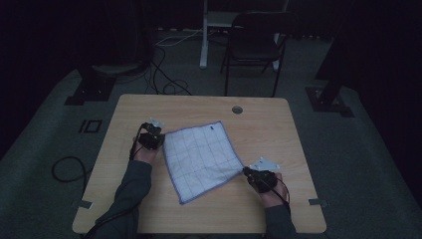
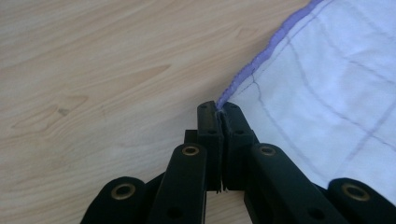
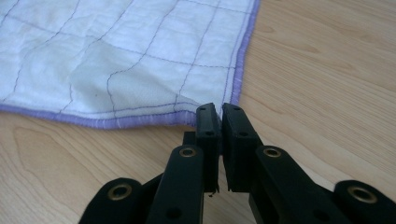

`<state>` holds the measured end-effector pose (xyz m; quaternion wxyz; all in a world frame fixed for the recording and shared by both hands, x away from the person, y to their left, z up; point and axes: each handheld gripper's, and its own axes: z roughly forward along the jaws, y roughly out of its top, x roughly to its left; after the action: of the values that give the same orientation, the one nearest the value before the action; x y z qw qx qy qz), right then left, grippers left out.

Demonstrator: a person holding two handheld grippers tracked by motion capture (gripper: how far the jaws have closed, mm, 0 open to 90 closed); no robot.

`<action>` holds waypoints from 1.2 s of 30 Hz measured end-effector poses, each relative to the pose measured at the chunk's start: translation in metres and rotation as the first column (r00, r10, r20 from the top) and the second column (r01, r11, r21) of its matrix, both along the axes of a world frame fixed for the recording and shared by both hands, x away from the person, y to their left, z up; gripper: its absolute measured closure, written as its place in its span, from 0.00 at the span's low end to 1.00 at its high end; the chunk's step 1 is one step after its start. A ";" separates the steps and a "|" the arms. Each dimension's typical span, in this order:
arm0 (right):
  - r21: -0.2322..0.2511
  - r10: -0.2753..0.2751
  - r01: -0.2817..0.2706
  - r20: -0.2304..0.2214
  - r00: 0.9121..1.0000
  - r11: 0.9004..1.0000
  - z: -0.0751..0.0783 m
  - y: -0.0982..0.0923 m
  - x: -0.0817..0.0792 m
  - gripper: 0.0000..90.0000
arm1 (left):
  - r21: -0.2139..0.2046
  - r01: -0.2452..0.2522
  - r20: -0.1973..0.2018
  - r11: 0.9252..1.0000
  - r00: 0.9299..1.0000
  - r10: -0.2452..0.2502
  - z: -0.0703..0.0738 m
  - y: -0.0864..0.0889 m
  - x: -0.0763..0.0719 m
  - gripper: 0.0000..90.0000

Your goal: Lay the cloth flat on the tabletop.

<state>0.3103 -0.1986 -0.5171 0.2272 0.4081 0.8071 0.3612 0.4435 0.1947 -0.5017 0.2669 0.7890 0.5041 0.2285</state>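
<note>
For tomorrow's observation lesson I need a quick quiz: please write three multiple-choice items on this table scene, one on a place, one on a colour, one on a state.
1. Where does the cloth lie?
A. on the chair
B. on the wooden table, between the two hands
C. on the floor

2. What colour is the cloth's hem?
A. purple
B. red
C. green

3. How is the left claw?
A. wide open above the cloth
B. shut on a pen
C. shut on a corner of the cloth

Key: 1 B, the high view shows it spread on the tabletop. 2 A, both gripper views show a purple edge. 3 C, the corner sits pinched between its closed jaws.
</note>
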 end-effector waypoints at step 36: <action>0.020 0.104 -0.106 0.050 0.993 0.994 -0.004 0.036 0.053 0.74 | -0.114 0.189 0.083 0.975 0.980 -0.180 0.002 -0.043 -0.083 0.73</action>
<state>0.3628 -0.1629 -0.5214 0.2230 0.3587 0.8174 0.3917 0.3600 0.1519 -0.4995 0.3522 0.8060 0.4317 0.2001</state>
